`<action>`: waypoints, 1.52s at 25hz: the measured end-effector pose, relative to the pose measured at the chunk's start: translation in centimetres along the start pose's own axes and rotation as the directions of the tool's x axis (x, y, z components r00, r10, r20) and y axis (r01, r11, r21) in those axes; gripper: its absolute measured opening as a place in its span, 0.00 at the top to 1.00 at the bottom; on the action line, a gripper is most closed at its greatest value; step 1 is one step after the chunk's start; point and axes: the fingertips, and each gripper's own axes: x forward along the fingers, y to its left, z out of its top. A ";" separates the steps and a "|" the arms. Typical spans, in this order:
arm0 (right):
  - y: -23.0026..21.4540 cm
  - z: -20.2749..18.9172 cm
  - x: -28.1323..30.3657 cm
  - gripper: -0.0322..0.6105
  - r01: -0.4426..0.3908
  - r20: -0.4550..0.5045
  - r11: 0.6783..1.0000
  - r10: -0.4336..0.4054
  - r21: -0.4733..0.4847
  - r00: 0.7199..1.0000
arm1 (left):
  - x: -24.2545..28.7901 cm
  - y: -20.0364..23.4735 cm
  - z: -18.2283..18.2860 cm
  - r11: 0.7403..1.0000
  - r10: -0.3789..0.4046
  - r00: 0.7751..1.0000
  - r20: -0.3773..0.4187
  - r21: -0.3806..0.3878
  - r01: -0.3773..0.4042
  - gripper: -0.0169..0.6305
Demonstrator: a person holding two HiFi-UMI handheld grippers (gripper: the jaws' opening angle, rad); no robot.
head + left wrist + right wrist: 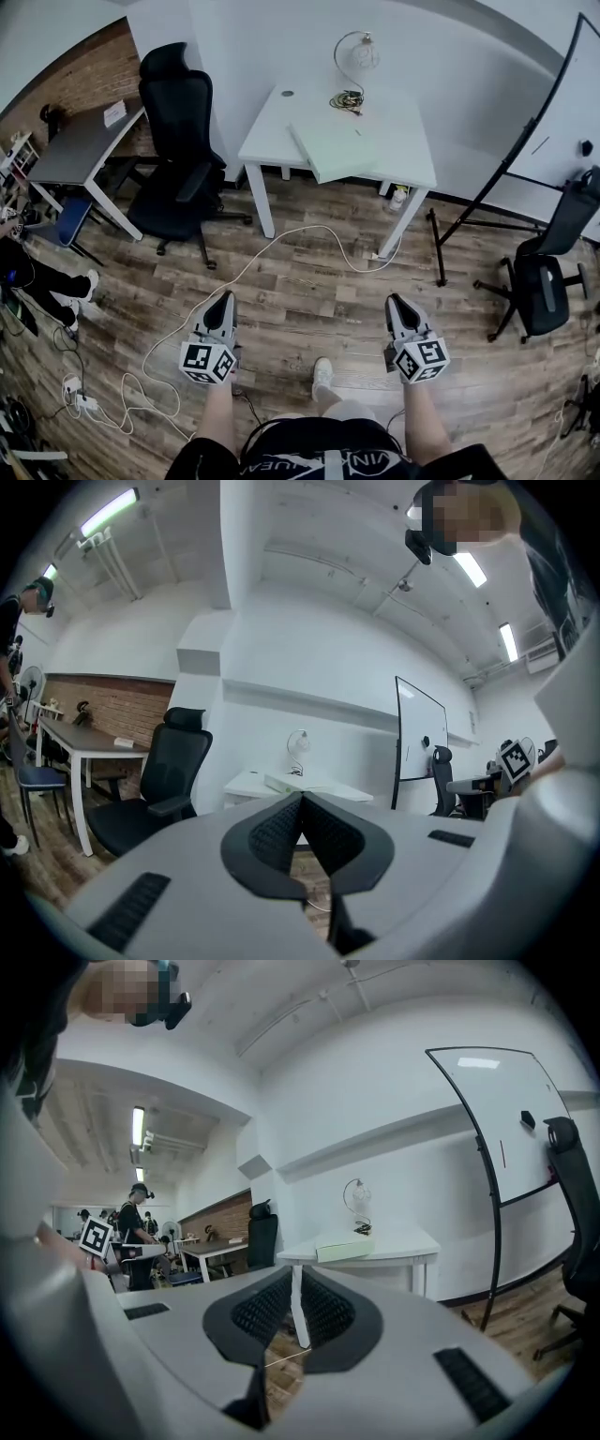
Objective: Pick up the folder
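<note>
The pale green folder (334,148) lies flat on the white table (272,122) ahead, its near edge overhanging the table front. It also shows as a thin slab in the left gripper view (302,782) and as a light block in the right gripper view (345,1246). My left gripper (225,298) and right gripper (394,302) are held level over the wooden floor, well short of the table, both shut with nothing between the jaws. In each gripper view the ribbed black pads (281,829) (319,1307) meet at their tips.
A lamp and coiled cable (352,97) sit at the table's back. A black office chair (178,141) stands left of the table, another chair (544,272) and a whiteboard stand (525,150) at right. A white cord (244,272) runs over the floor. A grey desk (80,145) is far left.
</note>
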 end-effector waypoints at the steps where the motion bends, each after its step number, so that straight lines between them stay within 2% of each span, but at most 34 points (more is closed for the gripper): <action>1: -0.5 0.1 0.7 0.88 0.002 -0.006 1.000 -0.002 0.001 1.000 | 0.8 0.1 0.1 1.000 0.001 1.000 -0.002 -0.001 -0.001 0.95; 7: -3.4 0.5 4.8 0.87 -0.028 -0.031 0.999 0.030 0.045 0.999 | 5.5 0.5 0.4 1.000 0.011 1.000 -0.009 -0.005 -0.011 0.95; 9: -4.2 0.4 6.1 0.75 -0.044 -0.038 0.998 0.046 0.053 0.998 | 6.8 0.5 0.4 1.000 0.017 1.000 -0.009 -0.007 -0.017 0.95; 13: -6.0 0.6 8.7 0.70 -0.054 -0.041 0.997 0.056 0.056 0.998 | 9.1 1.0 0.1 0.999 0.038 0.999 -0.010 -0.008 -0.038 0.95; 26: -10.3 0.6 13.1 0.65 -0.067 -0.040 0.994 0.071 0.081 0.997 | 14.0 1.5 -0.5 0.997 0.079 0.997 -0.008 -0.016 -0.079 0.95; 38: -10.9 0.9 16.8 0.64 -0.092 -0.040 0.991 0.096 0.095 0.995 | 17.5 1.9 -0.3 0.997 0.073 0.997 0.004 -0.016 -0.073 0.95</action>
